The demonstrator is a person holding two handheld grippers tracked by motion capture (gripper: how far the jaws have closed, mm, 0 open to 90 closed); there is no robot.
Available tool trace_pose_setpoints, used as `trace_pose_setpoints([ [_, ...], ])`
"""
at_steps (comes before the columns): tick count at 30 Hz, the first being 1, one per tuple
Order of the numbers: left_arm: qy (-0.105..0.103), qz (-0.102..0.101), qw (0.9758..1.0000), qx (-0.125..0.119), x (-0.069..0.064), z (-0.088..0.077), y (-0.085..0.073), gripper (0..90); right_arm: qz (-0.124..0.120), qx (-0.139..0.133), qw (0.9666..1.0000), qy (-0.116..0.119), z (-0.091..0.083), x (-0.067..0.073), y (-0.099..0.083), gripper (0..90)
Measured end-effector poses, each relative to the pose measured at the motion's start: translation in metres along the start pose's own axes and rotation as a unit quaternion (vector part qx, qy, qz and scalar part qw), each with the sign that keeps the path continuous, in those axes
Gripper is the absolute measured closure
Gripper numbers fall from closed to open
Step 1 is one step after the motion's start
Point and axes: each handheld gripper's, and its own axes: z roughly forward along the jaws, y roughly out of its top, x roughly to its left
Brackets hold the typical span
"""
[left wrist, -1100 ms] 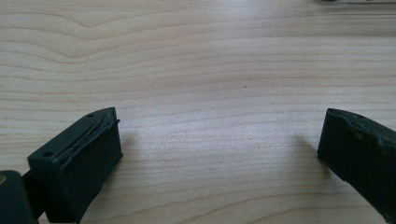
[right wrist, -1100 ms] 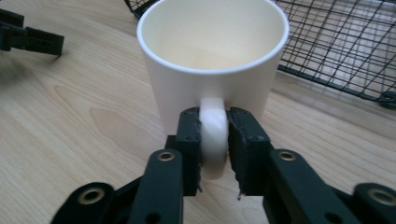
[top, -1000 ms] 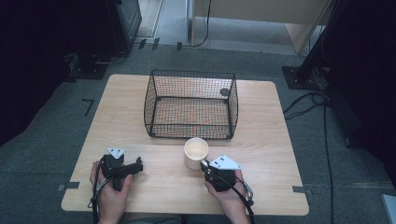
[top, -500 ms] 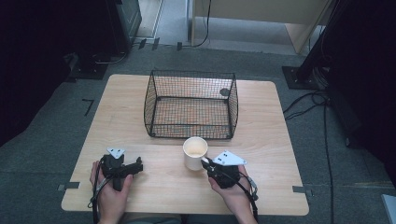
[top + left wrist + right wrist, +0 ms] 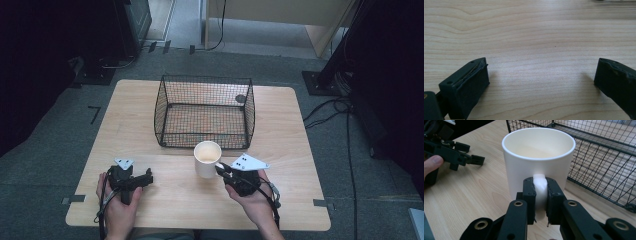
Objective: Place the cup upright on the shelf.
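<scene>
A white mug (image 5: pixel 207 158) (image 5: pixel 537 161) stands upright on the wooden table (image 5: pixel 310 190), just in front of a black wire basket (image 5: pixel 205 111). My right gripper (image 5: pixel 224 171) (image 5: pixel 541 196) is shut on the mug's handle, which shows white between the two jaws. The mug looks empty inside. My left gripper (image 5: pixel 146 178) (image 5: pixel 541 80) rests near the table's front left with its jaws open wide over bare wood, nothing between them. In the right gripper view the left gripper (image 5: pixel 474 160) lies at the upper left, held by a hand.
The wire basket (image 5: pixel 599 157) stands right behind and beside the mug, with its near wall close to the mug's rim. A small dark round thing (image 5: pixel 240 99) sits at the basket's far right corner. Bare wood stretches between the two grippers.
My right gripper has moved in toward the mug and shut on its handle. The left gripper has stayed where it was.
</scene>
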Motion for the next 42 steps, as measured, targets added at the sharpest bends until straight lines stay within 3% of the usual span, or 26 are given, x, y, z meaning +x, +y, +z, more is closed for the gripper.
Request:
trace_pose_setpoints([
  [22,0.0,-0.001,1.0,-0.001,0.0,0.0,0.0,0.0,-0.027,-0.015,0.9993,0.018,-0.015,0.002,0.041,80.9],
  [42,0.0,0.0,1.0,0.0,0.0,0.0,0.0,0.0,-0.042,-0.04,0.9982,0.014,-0.017,0.001,0.084,80.9],
])
